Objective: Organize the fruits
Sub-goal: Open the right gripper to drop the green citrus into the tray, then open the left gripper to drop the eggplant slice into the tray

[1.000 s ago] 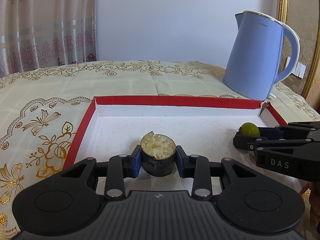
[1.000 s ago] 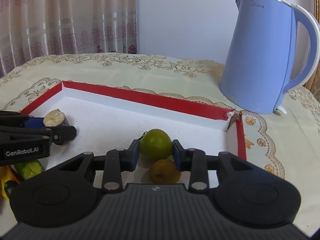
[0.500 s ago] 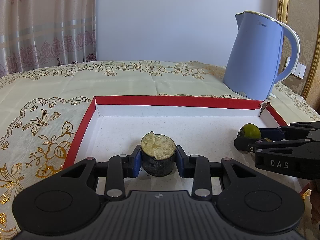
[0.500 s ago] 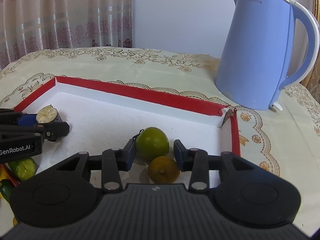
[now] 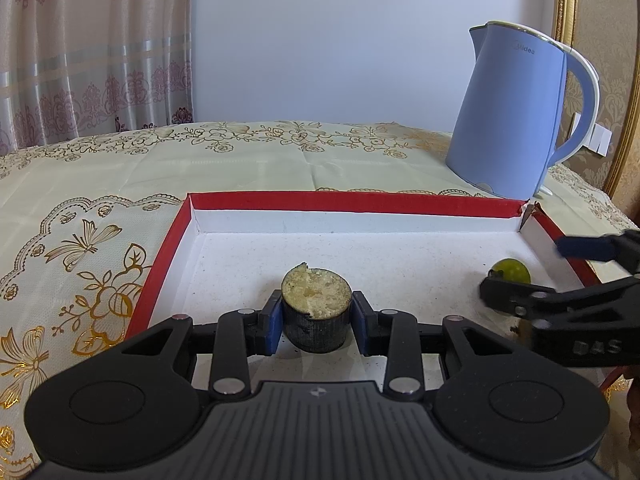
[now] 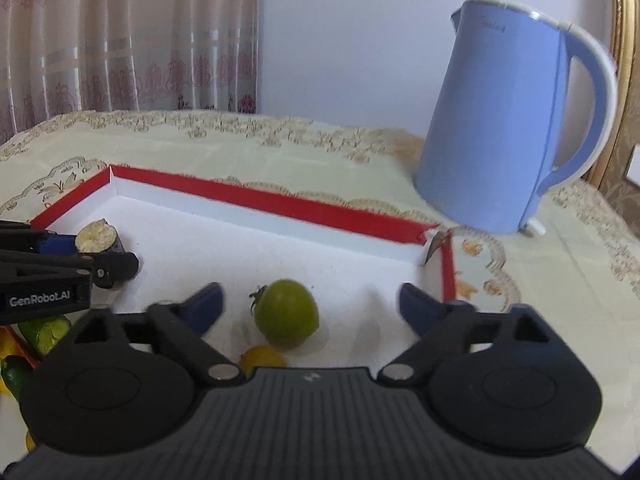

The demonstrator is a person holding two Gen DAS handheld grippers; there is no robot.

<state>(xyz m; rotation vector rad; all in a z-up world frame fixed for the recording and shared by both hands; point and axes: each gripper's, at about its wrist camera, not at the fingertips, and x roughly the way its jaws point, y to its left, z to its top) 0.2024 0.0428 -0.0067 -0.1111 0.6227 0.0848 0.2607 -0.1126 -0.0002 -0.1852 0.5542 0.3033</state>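
My left gripper (image 5: 316,320) is shut on a dark-skinned eggplant piece (image 5: 316,300) with a pale cut top, low over the white floor of the red-rimmed tray (image 5: 352,202). My right gripper (image 6: 310,300) is at the tray's right end. Its jaws are opening wide, and a green tomato (image 6: 286,314) lies on the tray floor between the blue pads, which do not touch it. A small yellow-orange fruit (image 6: 262,358) sits just in front of the tomato, partly hidden by the gripper body. In the left wrist view the tomato (image 5: 512,270) shows between the spread right fingers.
A tall blue kettle (image 5: 516,120) stands on the patterned tablecloth just behind the tray's torn far right corner (image 6: 434,242). Green and yellow produce (image 6: 44,332) lies outside the tray's near left edge. A curtain hangs behind the table.
My right gripper's jaws have spread wide and let go of the green tomato, which now rests on the tray floor. The left gripper and its eggplant piece have not moved.
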